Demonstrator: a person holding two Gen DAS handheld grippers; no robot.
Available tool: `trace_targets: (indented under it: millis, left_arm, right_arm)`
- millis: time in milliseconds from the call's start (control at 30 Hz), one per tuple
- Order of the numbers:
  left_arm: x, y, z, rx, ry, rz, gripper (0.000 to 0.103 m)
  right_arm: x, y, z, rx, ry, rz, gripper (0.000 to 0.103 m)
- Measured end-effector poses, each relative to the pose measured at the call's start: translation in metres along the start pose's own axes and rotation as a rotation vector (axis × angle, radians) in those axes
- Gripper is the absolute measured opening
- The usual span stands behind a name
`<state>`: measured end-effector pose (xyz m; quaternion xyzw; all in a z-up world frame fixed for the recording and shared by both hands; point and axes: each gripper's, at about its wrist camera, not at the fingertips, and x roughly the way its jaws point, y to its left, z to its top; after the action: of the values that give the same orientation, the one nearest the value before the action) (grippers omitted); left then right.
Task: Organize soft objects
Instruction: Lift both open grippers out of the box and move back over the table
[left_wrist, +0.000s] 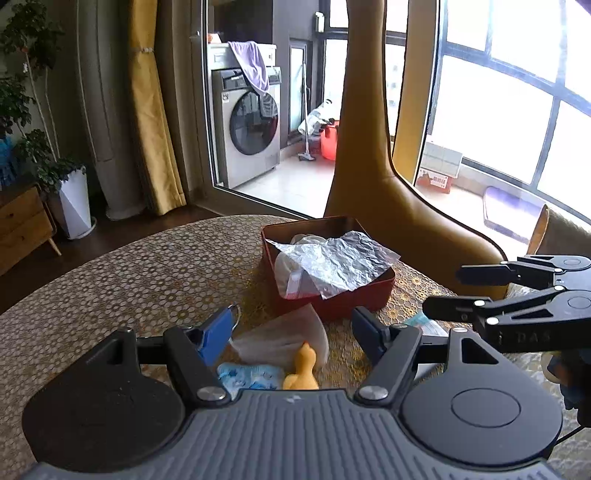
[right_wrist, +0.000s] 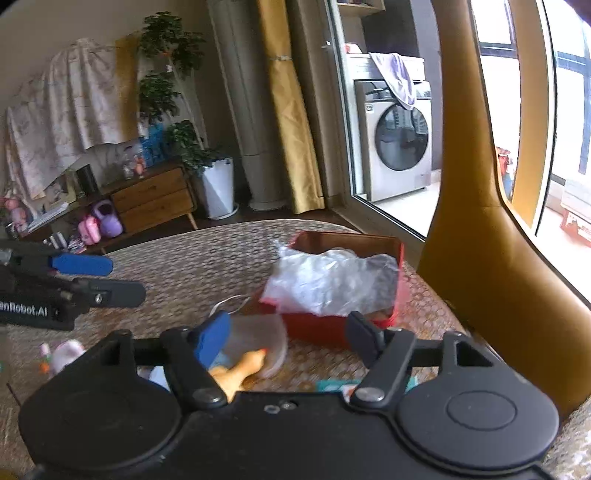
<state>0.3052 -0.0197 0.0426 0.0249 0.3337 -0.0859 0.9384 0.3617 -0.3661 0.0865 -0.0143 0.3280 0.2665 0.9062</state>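
A red box (left_wrist: 369, 295) (right_wrist: 332, 326) stands on the patterned table and holds crumpled foil (left_wrist: 343, 260) (right_wrist: 332, 280) over white plastic. In front of it lie a translucent pouch (left_wrist: 284, 338) (right_wrist: 258, 338), a yellow rubber duck (left_wrist: 303, 369) (right_wrist: 240, 369) and a blue patterned cloth (left_wrist: 247, 374). My left gripper (left_wrist: 291, 332) is open above these, empty. My right gripper (right_wrist: 286, 336) is open and empty too, over the same spot; it shows at the right edge of the left wrist view (left_wrist: 443, 291).
A tan chair (left_wrist: 369, 147) (right_wrist: 480, 221) stands behind the table by the glass door. A small pink toy (right_wrist: 64, 354) lies at the table's left. A teal packet (left_wrist: 424, 325) (right_wrist: 332, 386) lies right of the duck.
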Motion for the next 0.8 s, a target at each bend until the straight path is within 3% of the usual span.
trace_targets:
  millis: [167,267,433,733,800]
  left_arm:
    - [-0.029,0.007,-0.022,-0.004,-0.007,0.006,0.071]
    - [-0.043,0.015,-0.038,-0.014,-0.012,0.021,0.081]
    - [-0.062,0.028,-0.069,-0.041,-0.009,0.035,0.082]
    - [-0.064,0.037,-0.116,-0.067,0.017,0.035,0.084]
    - [-0.062,0.036,-0.124,-0.061,0.020,0.034,0.089]
  right_arm:
    - [-0.019,0.023,-0.011,-0.021,-0.003,0.027,0.076]
    - [-0.024,0.037,-0.018,-0.029,0.004,0.038,0.080]
    - [-0.027,0.054,-0.033,-0.028,0.018,0.046,0.085]
    - [-0.017,0.074,-0.056,0.019,0.065,0.071,0.092]
    - [-0.012,0.077,-0.060,0.034,0.079,0.077,0.093]
